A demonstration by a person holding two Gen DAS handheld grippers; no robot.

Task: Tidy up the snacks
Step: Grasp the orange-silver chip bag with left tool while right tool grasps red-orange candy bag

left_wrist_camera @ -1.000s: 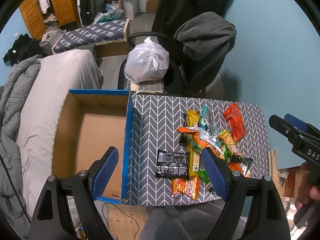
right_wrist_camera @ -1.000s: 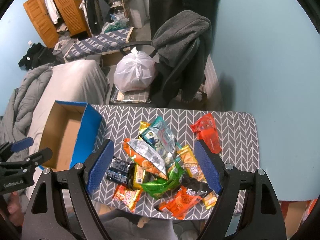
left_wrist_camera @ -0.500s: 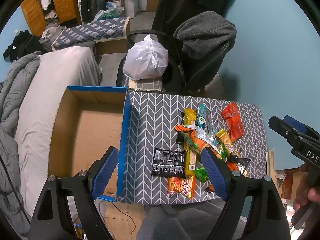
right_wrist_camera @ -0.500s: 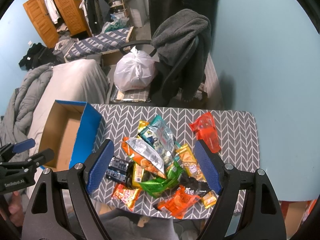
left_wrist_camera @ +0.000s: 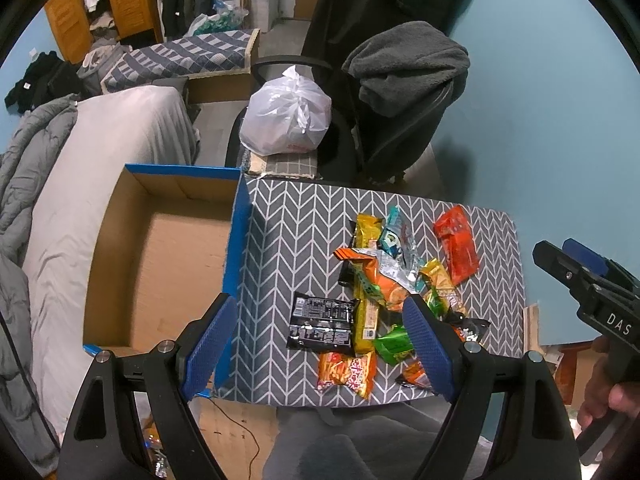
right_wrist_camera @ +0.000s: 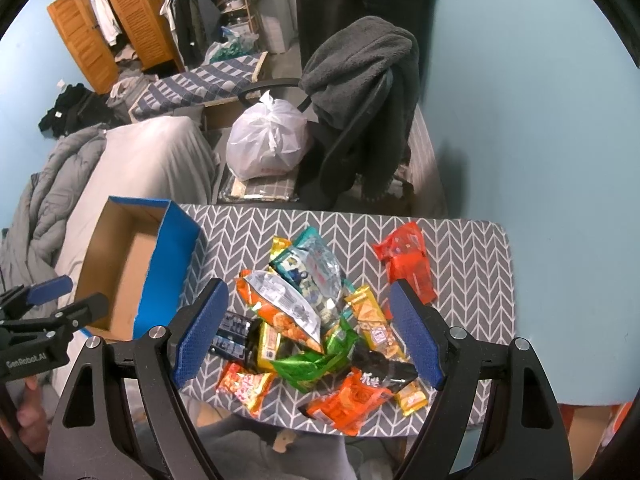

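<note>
A heap of snack packets (left_wrist_camera: 394, 280) (right_wrist_camera: 316, 320) lies on the grey chevron table (left_wrist_camera: 296, 232) (right_wrist_camera: 460, 248). A black packet (left_wrist_camera: 322, 322) sits at the heap's left edge, and a red packet (left_wrist_camera: 456, 242) (right_wrist_camera: 408, 260) lies apart at the right. An open cardboard box with blue sides (left_wrist_camera: 168, 256) (right_wrist_camera: 132, 268) stands at the table's left end, nothing visible inside. My left gripper (left_wrist_camera: 316, 344) hovers open above the table's near edge, over the black packet. My right gripper (right_wrist_camera: 306, 332) hangs open above the heap. Both hold nothing.
Behind the table stand an office chair draped with a dark fleece (left_wrist_camera: 404, 72) (right_wrist_camera: 360, 92) and a tied white plastic bag (left_wrist_camera: 286, 114) (right_wrist_camera: 268, 142). A bed with grey bedding (left_wrist_camera: 80, 184) runs along the left. The blue wall (right_wrist_camera: 540, 120) borders the table's right side.
The left view has slid slightly, so the box and table sit a little lower and further left in it. The right gripper has barely moved. Both stay open.
</note>
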